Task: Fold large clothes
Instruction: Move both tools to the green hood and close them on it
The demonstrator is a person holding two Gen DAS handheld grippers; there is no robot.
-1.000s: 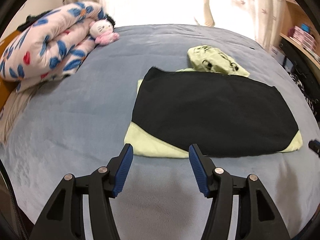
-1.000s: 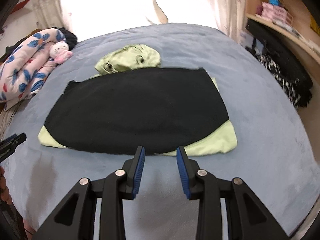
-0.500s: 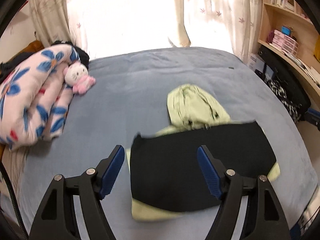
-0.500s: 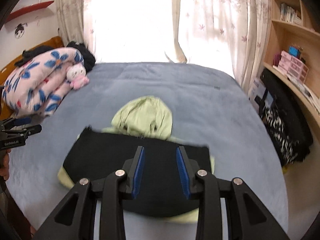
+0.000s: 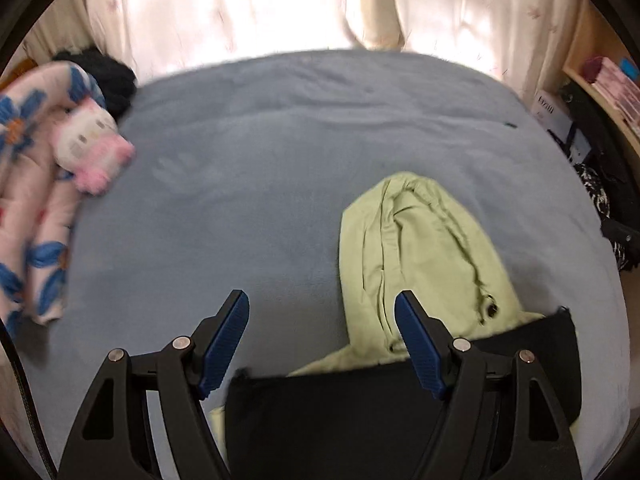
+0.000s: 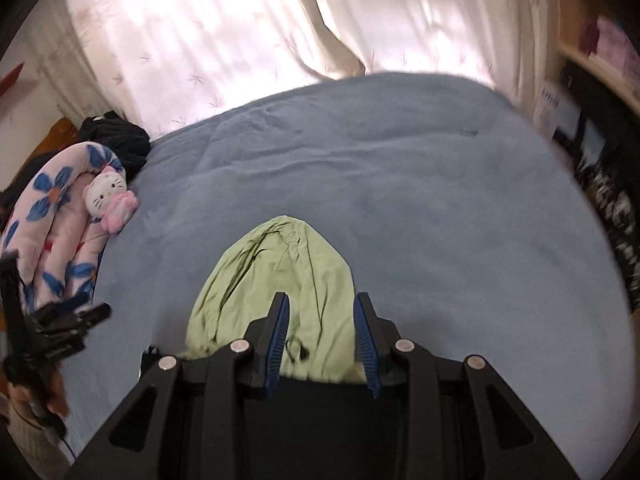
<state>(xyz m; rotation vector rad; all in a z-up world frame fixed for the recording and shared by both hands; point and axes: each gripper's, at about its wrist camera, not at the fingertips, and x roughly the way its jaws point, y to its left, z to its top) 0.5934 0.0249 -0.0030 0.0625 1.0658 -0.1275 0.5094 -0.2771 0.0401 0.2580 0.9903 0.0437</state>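
Blue bed (image 5: pixel 280 152) holds green hoodie (image 5: pixel 416 248); nearby box's (image 5: pixel 554 114) print is illegible.

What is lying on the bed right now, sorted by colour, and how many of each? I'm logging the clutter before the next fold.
Light green and black: 1, the hooded garment
Pink with blue flowers: 1, the rolled quilt
White and pink: 1, the plush cat toy
Black: 1, the dark bundle of cloth behind the quilt
Total: 4, all on the blue bedspread

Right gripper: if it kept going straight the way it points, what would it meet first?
Most likely the green hood, which lies between the open fingers of the right gripper in its view; depth is hard to judge.
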